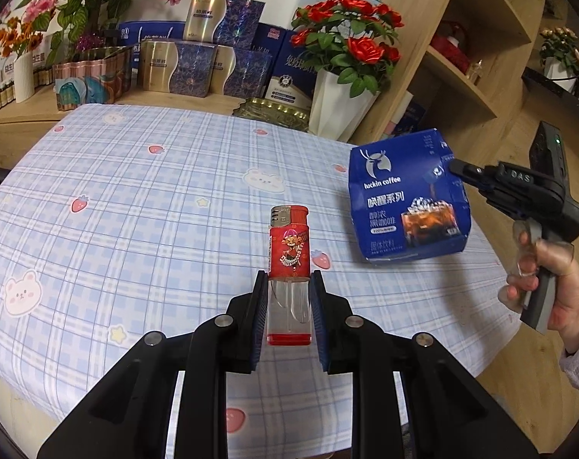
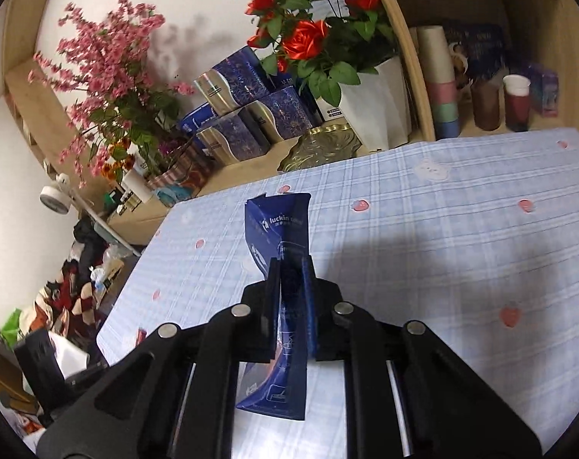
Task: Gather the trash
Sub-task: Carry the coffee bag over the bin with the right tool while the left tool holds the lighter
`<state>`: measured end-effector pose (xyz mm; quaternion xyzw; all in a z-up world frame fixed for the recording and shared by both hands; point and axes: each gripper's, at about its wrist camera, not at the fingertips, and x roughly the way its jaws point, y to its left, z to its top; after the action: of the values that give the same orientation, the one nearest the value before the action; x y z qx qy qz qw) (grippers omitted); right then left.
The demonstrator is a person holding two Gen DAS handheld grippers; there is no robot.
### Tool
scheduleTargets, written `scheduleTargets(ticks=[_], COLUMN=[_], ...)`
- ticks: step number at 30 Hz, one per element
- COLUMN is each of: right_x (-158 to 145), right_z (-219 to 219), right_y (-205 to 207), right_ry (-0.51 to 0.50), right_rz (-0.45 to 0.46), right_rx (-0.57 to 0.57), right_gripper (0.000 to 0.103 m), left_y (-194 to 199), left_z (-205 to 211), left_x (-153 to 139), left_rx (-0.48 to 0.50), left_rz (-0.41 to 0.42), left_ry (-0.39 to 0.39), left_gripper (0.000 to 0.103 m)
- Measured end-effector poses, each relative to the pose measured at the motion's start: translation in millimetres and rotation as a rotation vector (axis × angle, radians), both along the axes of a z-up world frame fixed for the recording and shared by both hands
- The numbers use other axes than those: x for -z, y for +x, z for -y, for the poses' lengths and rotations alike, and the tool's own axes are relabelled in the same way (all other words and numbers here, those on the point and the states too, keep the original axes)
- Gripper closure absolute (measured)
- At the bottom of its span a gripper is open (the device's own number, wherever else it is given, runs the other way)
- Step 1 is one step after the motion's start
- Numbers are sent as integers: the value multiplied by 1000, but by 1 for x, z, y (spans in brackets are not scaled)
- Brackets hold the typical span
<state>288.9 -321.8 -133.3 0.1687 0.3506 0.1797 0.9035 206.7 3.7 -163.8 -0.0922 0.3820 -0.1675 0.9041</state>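
Note:
My left gripper [image 1: 288,279] is shut on a red lighter [image 1: 289,252] with a clear lower body, held above the blue plaid tablecloth [image 1: 136,199]. My right gripper [image 2: 291,264] is shut on a crushed blue Luckin Coffee box [image 2: 279,237], held in the air over the table's right side. In the left wrist view the box [image 1: 400,199] hangs from the right gripper [image 1: 455,166], to the right of the lighter.
A white pot of red roses [image 1: 339,111], a gold tray [image 1: 274,109] and stacked blue and gold boxes [image 1: 193,69] line the table's far edge. A wooden shelf [image 1: 461,57] stands at right. Clutter lies on the floor [image 2: 67,306] to the left.

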Motion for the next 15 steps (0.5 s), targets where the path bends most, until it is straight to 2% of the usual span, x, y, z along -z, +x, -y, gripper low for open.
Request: scheduleTargets(ticks=[15], right_x=[-22], right_z=[-12], right_y=[-101], right_ry=[-54], right_rz=[22], right_rx=[-63], right_gripper=[88], left_y=[-73], left_z=[-9], left_x=[-17], left_rx=[24], left_rz=[41], left_ry=[0], left_gripper=[81])
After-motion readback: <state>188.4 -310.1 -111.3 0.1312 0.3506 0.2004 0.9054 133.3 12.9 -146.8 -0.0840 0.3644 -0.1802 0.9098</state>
